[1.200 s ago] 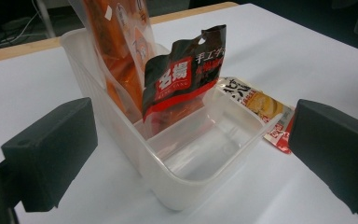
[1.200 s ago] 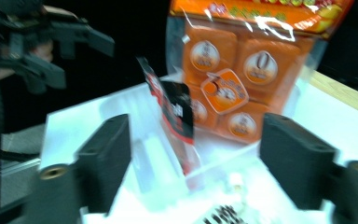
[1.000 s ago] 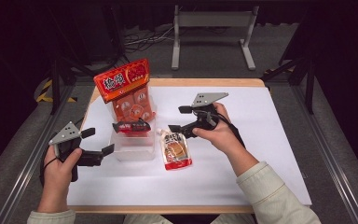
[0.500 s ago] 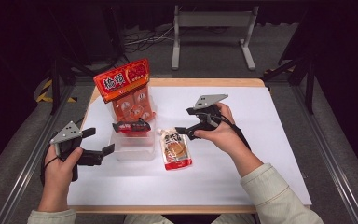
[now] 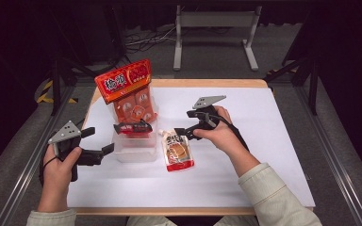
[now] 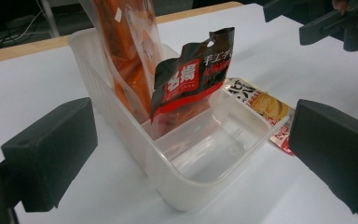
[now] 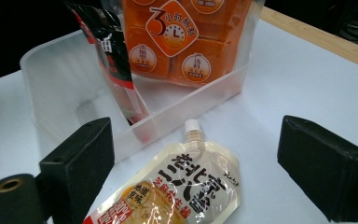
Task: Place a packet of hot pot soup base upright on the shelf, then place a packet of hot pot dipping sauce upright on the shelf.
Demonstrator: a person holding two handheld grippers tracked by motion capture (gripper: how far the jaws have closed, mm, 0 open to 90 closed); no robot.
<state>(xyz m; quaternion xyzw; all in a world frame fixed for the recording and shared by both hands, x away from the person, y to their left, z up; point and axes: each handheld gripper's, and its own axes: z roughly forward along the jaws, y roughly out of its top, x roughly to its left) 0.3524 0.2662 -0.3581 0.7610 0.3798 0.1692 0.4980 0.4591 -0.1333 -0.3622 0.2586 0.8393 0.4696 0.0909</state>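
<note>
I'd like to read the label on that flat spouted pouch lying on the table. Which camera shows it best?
The right gripper view: the spouted pouch lies close between the open jaws, its white cap and printing sharp. The high view shows the whole pouch beside the clear plastic bin, but small. The left gripper view catches just a strip of it behind the bin.

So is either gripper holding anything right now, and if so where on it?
Nothing is held. The left gripper stands open beside the clear bin, and the right gripper is open above the spouted pouch.
</note>
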